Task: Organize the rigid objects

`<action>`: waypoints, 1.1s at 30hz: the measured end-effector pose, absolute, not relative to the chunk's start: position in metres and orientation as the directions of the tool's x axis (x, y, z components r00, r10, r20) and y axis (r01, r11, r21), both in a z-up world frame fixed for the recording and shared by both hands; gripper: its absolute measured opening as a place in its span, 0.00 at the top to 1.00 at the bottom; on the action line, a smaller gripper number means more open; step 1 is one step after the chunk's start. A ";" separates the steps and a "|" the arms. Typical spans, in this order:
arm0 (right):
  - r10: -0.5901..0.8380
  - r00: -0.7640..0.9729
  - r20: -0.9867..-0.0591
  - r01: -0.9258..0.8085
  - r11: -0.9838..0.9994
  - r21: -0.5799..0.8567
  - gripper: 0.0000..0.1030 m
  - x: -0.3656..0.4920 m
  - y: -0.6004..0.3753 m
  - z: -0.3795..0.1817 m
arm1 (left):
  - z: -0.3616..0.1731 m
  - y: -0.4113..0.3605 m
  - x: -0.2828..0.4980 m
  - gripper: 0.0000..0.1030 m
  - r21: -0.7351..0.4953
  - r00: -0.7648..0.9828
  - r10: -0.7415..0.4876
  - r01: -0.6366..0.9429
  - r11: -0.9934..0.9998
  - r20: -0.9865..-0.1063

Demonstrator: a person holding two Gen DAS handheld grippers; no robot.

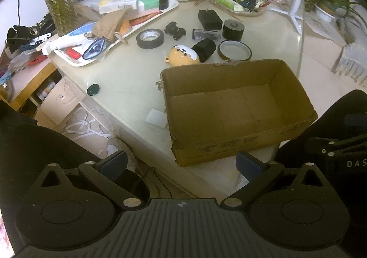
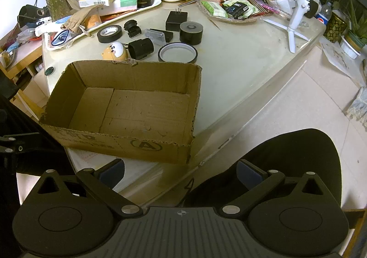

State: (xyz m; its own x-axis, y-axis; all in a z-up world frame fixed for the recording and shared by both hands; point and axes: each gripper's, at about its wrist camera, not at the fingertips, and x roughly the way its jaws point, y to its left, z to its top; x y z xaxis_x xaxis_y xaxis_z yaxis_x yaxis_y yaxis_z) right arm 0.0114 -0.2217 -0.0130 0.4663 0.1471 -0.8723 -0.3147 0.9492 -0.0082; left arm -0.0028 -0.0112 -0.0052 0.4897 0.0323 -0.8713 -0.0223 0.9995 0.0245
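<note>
An empty cardboard box stands at the near edge of the pale table. Behind it lie a black tape roll, a yellow bear-shaped toy, a black cylinder, a thin tape ring, a black puck, a black plug adapter, a clear-fronted case and a small black knob piece. My left gripper and right gripper hang open, below the box, holding nothing.
A cluttered white tray with boxes and a dark bottle sits back left. A woven basket of packets and a white tripod stand back right. A dark cap lies at the table's left edge.
</note>
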 end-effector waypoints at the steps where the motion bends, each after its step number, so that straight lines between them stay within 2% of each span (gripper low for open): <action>1: 0.147 0.466 -0.872 -0.315 0.949 -0.008 0.00 0.012 -0.222 -0.013 | -0.006 -0.010 -0.002 0.00 0.026 0.489 0.034 -0.024 0.999 -0.872; 24: 0.134 0.465 -0.875 -0.319 0.947 -0.025 0.00 0.044 -0.229 -0.008 | 0.002 -0.002 0.019 0.00 0.014 0.533 0.011 0.002 1.000 -0.846; 33: 0.201 0.462 -0.864 -0.335 0.941 0.040 0.00 0.064 -0.236 -0.002 | 0.003 0.005 0.037 0.00 -0.013 0.524 -0.012 0.001 1.000 -0.851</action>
